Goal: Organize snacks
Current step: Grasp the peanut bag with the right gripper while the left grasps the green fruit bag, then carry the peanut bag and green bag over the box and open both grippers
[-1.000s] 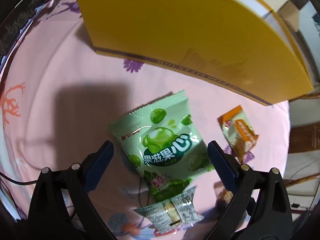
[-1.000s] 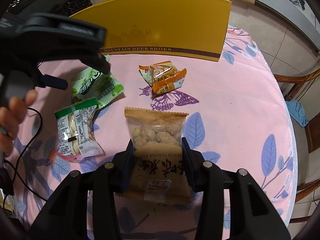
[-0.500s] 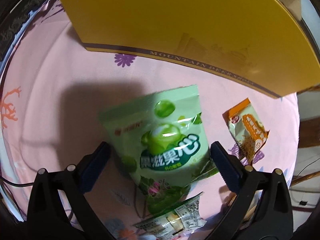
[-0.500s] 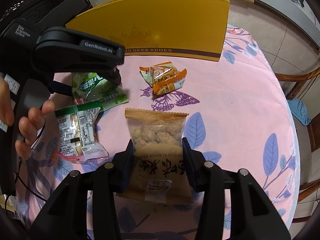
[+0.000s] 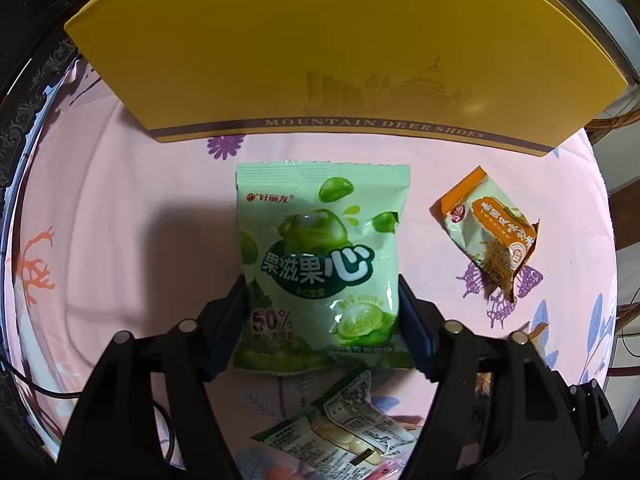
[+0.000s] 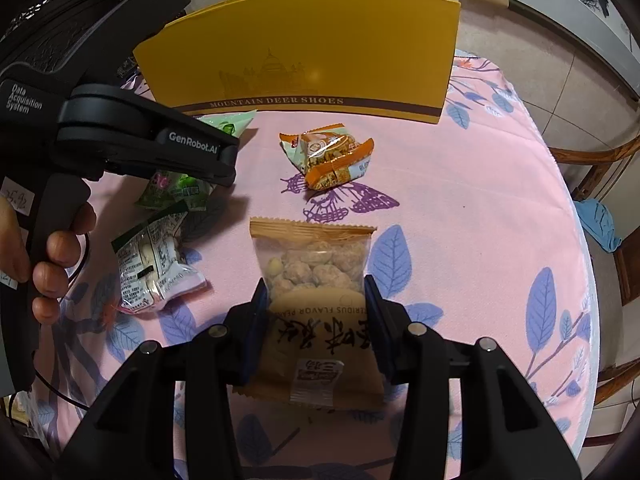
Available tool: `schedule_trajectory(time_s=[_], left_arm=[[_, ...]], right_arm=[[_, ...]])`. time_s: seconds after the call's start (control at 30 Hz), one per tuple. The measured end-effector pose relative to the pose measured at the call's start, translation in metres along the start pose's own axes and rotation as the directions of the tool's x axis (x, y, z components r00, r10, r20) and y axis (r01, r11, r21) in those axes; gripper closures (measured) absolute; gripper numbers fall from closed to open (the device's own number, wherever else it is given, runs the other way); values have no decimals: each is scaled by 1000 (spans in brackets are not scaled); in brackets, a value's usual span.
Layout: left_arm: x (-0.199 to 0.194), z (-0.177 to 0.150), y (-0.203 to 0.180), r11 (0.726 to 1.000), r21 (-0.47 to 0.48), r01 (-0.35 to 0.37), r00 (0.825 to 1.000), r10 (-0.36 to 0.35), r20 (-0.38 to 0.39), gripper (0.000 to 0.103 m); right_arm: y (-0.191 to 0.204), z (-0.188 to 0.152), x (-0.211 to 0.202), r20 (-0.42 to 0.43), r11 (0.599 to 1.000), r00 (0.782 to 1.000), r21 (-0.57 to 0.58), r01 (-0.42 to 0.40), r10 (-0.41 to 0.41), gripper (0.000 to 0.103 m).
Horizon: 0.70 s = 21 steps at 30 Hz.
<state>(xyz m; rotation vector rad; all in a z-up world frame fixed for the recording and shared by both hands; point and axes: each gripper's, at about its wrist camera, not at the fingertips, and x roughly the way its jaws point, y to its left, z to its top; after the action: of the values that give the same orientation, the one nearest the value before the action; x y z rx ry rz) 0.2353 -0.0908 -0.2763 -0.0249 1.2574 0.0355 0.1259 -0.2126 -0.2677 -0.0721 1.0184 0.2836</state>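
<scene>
A green gummy bag lies on the pink tablecloth in front of the yellow shoe box. My left gripper points down over it. Its jaws are closing, and both pads touch the bag's side edges and pinch it slightly narrower. In the right wrist view the green bag is mostly hidden under that gripper. My right gripper is shut on a clear-and-tan peanut bag, one pad on each side of its lower half.
An orange-and-green snack pack lies on a purple butterfly print. A clear pack of white pieces sits left of the peanut bag. A hand holds the left gripper's handle. A wooden chair with a blue cloth stands beyond the table's right edge.
The left gripper shifted and rolled until the green bag sits square between its fingers, and its jaws narrowed from wide apart onto the bag's sides. The right gripper and peanut bag stayed still.
</scene>
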Motion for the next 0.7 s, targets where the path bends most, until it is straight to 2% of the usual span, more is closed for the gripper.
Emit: schedule_trajectory(time_s=[0.2, 0.3, 0.43, 0.6, 0.7], left_arm=[[-4, -5, -5, 1000, 8, 29, 999, -29, 17, 44], [-13, 2, 24, 996, -10, 94, 995, -93, 38, 49], [-19, -6, 50, 983, -55, 174, 983, -170, 71, 51], [-22, -12, 80, 970, -97, 224, 972, -214, 99, 53], [-38, -13, 94, 966, -96, 239, 966, -226, 129, 53]], right_arm=[[-1, 1, 0, -2, 1000, 1000, 0, 3, -3, 57], [0, 1, 0, -2, 1000, 1000, -6, 9, -9, 57], [1, -1, -1, -1, 1000, 1000, -6, 15, -15, 57], [2, 0, -2, -4, 1000, 1000, 3, 9, -9, 57], [-1, 1, -1, -4, 1000, 1000, 15, 1, -1, 58]])
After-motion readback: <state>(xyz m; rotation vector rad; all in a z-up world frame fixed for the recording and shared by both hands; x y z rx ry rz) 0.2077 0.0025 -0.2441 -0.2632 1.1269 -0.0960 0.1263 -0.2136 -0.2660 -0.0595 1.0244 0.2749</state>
